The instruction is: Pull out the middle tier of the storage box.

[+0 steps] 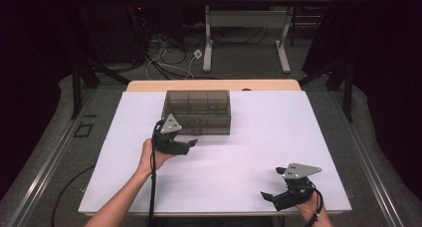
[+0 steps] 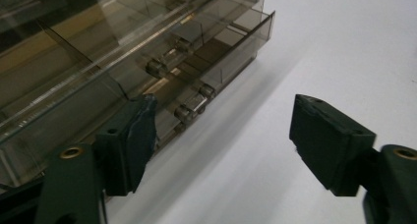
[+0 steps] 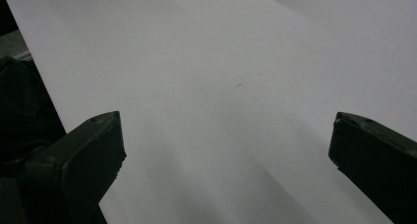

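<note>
- Nearest to us, at the desk's front right corner, our right hand holds the right gripper, its grey three-cornered plate on top and its cable trailing toward the front edge.
- That gripper's fingers stand wide apart with nothing between them; in the right gripper view we see bare white desk surface between and beyond them.
- It sits well apart from the box and from our other hand, pointing leftward across the desk.
- Farther in, left of centre, our left hand holds the left gripper, again with a grey plate on top and a black cable running back along the forearm.
- Its fingers are also spread apart and clamp on nothing.
- In the left gripper view, one finger lies just beside the front lower edge of the box, so close that we cannot tell whether it touches; the other finger hangs over open white desk.
- The smoky transparent box stands just beyond the left gripper, on the far half of the desk, a little left of the middle.
- Through its walls we see dividers that split it into compartments, and in the left gripper view small hinge-like cylinders run along its front edge.
- Beyond the desk's far edge, we see tangled cables on the floor and the white legs of another table.
</note>
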`<control>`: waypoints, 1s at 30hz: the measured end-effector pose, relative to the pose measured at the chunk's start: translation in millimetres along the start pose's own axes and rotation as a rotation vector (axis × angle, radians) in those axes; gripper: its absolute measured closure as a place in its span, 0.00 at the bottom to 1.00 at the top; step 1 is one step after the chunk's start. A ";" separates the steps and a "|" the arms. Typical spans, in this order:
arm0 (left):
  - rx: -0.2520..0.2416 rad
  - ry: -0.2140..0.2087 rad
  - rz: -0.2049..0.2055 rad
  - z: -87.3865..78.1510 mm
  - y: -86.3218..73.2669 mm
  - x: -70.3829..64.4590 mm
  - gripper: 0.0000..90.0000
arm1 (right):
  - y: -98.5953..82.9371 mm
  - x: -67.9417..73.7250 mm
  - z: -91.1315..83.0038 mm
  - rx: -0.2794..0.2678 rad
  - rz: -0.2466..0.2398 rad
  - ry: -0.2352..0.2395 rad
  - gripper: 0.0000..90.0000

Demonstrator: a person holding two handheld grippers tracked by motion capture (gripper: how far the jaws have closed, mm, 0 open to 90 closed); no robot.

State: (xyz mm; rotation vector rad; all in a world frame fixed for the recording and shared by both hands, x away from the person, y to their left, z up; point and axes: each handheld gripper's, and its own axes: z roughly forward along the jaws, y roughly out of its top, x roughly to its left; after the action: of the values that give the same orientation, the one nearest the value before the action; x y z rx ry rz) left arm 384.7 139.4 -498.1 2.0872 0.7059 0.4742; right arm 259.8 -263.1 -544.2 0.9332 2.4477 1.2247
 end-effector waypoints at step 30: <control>-0.028 0.041 -0.009 30.9 -10.2 25.9 0.70 | -0.2 1.1 3.1 0.011 -0.002 -0.019 0.00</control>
State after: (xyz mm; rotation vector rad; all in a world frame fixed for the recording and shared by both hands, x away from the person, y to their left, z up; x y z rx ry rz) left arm 418.7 141.8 -521.8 2.0523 0.7277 0.5202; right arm 260.3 -260.5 -546.2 0.9409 2.4426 1.1969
